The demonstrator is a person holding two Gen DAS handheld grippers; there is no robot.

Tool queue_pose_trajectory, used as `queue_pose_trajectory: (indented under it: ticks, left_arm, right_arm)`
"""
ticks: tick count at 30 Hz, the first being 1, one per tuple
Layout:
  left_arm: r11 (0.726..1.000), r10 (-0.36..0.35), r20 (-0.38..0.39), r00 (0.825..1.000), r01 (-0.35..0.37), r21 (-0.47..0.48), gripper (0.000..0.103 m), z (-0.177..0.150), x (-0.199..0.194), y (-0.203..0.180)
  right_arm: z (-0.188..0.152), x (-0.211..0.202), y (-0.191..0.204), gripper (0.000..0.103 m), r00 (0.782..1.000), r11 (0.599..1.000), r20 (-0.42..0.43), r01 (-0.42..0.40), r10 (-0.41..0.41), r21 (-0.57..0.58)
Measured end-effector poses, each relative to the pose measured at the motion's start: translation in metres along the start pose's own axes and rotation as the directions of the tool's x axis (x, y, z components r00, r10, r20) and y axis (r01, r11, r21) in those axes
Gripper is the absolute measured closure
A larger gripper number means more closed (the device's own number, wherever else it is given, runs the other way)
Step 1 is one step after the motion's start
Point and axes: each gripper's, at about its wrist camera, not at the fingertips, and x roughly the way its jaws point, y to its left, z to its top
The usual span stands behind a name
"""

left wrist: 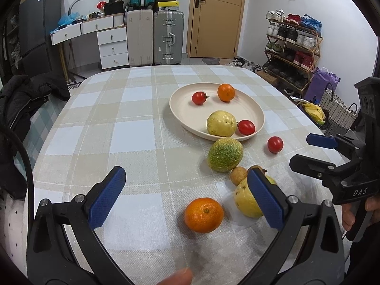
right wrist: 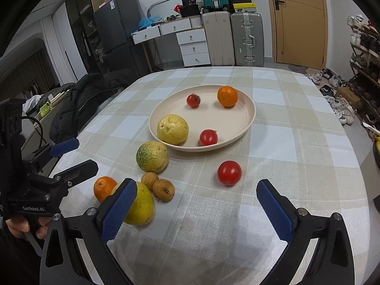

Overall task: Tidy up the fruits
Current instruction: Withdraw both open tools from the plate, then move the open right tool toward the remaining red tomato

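While both grippers hover over the table, the fruit lies partly sorted.
Table [right wrist: 296, 142]: covered by a checked cloth.
Plate [right wrist: 247, 123]: cream, mid-table; holds a yellow guava [right wrist: 172, 129], an orange [right wrist: 227, 96] and two tomatoes [right wrist: 193, 100], the nearer one by the front rim.
Loose fruit: a green-yellow guava [right wrist: 152, 156] just beside the plate's near rim; a lone tomato [right wrist: 229, 173] apart to its right; two longans [right wrist: 163, 190] touching each other; a second orange [left wrist: 203, 215] and another yellow guava [left wrist: 245, 200] nearest the camera.
Left gripper [left wrist: 187, 200]: jaws spread wide, holding nothing; the near orange sits between its fingers, untouched, and the right pad overlaps the near guava in view.
Right gripper [right wrist: 197, 210]: jaws spread wide, holding nothing, bare cloth between them, the lone tomato just ahead.
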Motion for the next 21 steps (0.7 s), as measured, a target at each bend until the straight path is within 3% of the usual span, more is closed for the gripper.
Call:
queue_pose_trajectory:
  ticks: [10,15,21]
  left_arm:
    - [1.000,0.012,-0.039,0.999,-0.012,0.009,0.001,-0.008,0.008,0.003]
    - [1.000,0.010,-0.057,0.998,-0.009,0.007,0.001,-0.010,0.014,0.003]
    - [1.000,0.010,-0.075,0.997,-0.009,0.017,0.001,-0.013,0.020,0.002]
  right_arm:
    - [-0.001,0.003,-0.002,0.000,0.999,0.998,-0.007,0.053,-0.054,-0.040]
    - [-0.002,0.013,-0.031,0.000,0.994,0.994,-0.034,0.105,-0.103,0.042]
    - [-0.007,0.031,-0.048,0.001,0.992,0.991,-0.075,0.109,-0.104,0.074]
